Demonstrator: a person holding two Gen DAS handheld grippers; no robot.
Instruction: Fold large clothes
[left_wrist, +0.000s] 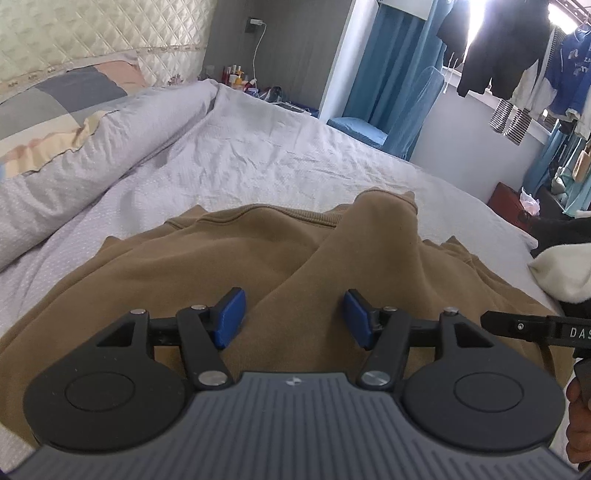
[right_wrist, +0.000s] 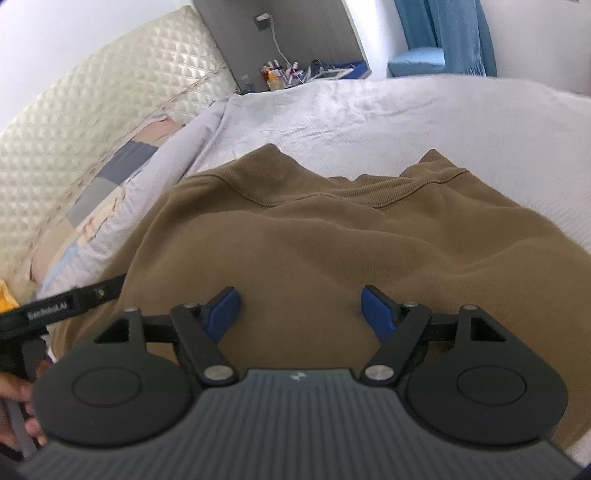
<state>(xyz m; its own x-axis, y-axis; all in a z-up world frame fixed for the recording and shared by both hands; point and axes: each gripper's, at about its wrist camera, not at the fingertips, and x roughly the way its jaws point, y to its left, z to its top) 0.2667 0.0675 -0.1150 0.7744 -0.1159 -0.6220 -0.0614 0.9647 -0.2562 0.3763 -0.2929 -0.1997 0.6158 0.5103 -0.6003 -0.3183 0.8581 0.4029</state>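
Sweatshirt, brown, lies spread on the bed in the left wrist view, ribbed band at the far edge. One sleeve is already laid across the body from the right, so a first fold looks done. Left gripper hangs over the near cloth, blue pads spread apart, nothing between them. The other gripper's black finger pokes in at the right edge.

Right wrist view: same sweatshirt fills the middle, far ribbed edge bunched with two peaks, white sheet beyond. Right gripper is above the fabric, pads wide apart, gripping nothing. Can't tell if the pads touch the cloth.

Judgement: early to midway. Left side not yet folded in, and the garment is not yet halved lengthwise or squared up.
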